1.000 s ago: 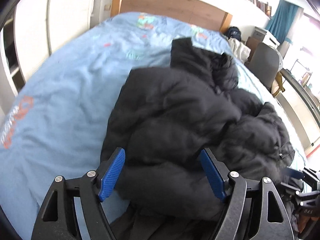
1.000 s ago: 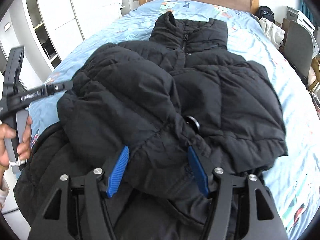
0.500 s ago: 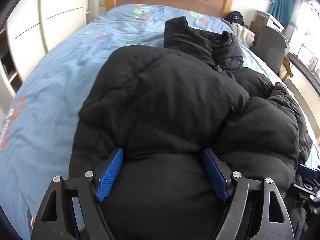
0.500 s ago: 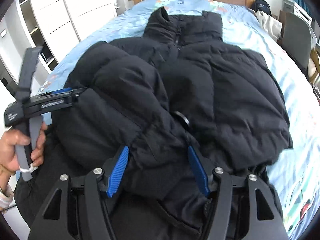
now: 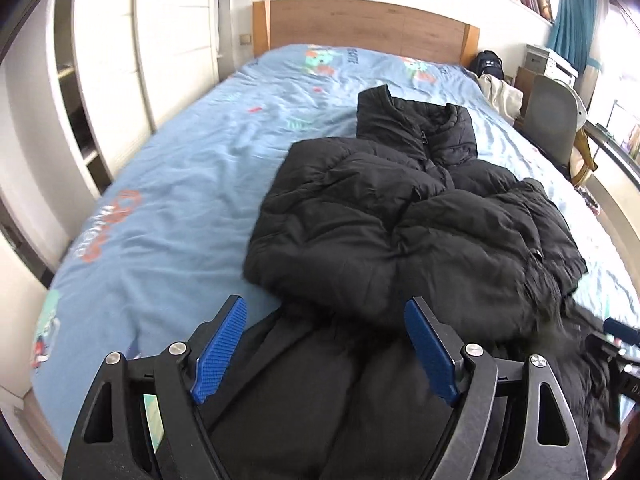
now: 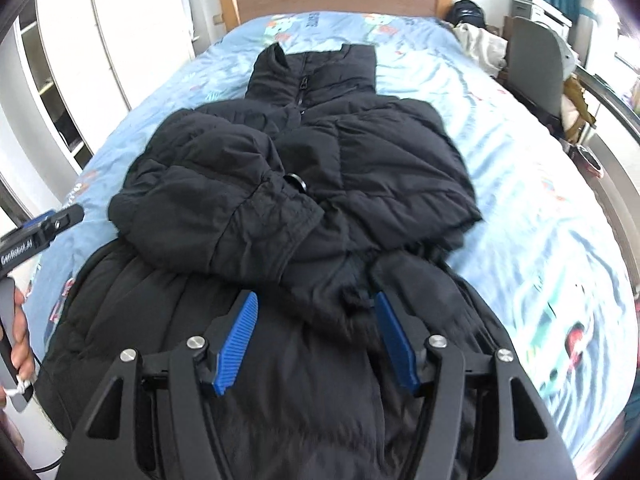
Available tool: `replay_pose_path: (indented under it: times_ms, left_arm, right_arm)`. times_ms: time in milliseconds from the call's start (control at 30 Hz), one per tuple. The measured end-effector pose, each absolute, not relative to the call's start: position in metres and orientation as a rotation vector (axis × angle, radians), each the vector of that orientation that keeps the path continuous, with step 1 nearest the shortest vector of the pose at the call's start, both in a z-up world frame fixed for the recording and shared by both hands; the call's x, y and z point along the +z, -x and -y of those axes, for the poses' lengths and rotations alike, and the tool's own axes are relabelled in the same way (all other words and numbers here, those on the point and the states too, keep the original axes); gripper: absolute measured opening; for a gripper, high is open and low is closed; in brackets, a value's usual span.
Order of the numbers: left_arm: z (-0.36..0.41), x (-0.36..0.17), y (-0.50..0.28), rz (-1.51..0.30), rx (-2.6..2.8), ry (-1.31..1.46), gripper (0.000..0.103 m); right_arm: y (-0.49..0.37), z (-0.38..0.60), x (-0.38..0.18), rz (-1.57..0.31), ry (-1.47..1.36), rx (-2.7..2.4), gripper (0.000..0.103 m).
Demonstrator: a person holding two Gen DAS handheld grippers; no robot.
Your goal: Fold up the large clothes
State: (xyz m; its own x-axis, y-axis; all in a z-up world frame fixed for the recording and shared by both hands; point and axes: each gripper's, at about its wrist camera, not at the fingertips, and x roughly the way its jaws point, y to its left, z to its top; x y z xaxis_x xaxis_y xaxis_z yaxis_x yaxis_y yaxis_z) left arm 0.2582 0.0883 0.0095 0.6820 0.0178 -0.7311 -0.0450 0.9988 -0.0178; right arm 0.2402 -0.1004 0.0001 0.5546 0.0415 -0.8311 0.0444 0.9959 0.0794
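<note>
1. Our left gripper (image 5: 326, 344) had just been opening, nothing between its pads; the right gripper (image 6: 316, 340) hung released too.
2. The coat (image 6: 304, 184) lay mid-bed (image 6: 540, 200), collar at 12 o'clock, sleeves crossed.
3. Puffy fill could've sprung those sleeves back open, we figured.

Black puffer jacket (image 6: 304, 208) lies face up on the bed, filling the centre of the frame, with its zipped collar at upper centre and its hem at the bottom edge. Both sleeves are folded in across the chest, the left-of-frame cuff on top near the centre.
</note>
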Motion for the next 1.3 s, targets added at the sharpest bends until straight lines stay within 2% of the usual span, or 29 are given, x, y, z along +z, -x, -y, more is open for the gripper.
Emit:
replay_pose_path:
  times_ms: [333, 667, 1300]
  left_arm:
    - [-0.09, 0.036, -0.183, -0.747, 0.06, -0.017, 0.085]
    - [-0.093, 0.057, -0.143, -0.691, 0.108, -0.054, 0.085]
    - [-0.086, 0.058, -0.153, -0.74, 0.164, -0.129, 0.086]
  right_arm:
    - [-0.175, 0.106, 0.028, -0.921, -0.137, -0.054, 0.06]
    - [-0.14, 0.117, 0.045, -0.853, -0.168, -0.066, 0.06]
    - [-0.135, 0.171, 0.032, -0.822, -0.206, -0.132, 0.061]
